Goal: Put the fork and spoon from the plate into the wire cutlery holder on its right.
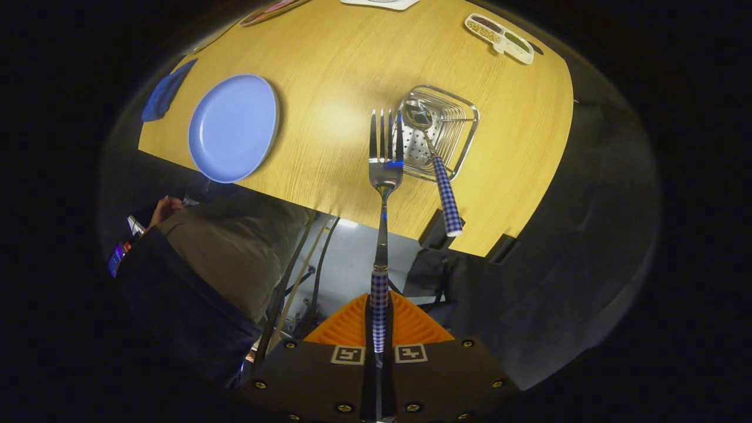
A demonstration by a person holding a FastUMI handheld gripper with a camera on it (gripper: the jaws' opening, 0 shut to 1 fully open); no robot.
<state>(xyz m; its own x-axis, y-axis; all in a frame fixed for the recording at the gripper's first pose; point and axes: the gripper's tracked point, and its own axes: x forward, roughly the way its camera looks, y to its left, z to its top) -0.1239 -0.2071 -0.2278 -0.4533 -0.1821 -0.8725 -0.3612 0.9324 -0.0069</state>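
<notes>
1. Gripper view: the gripper (379, 329) is up high over the table (329, 76), both fingers clamped on the fork (385, 170) handle, tines just beside the wire cutlery holder (440, 132).
2. Spoon (435, 158) leans inside the holder; blue plate (233, 127) sits well apart.
3. No readable writing.
4. Bare table between plate and holder.

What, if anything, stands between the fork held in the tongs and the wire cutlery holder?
Nothing visible blocks the way. The tongs are shut on the fork, whose tines reach just beside the wire cutlery holder. The spoon already leans in the holder, taking up part of it, with room left. The plate lies off to the other side.
</notes>
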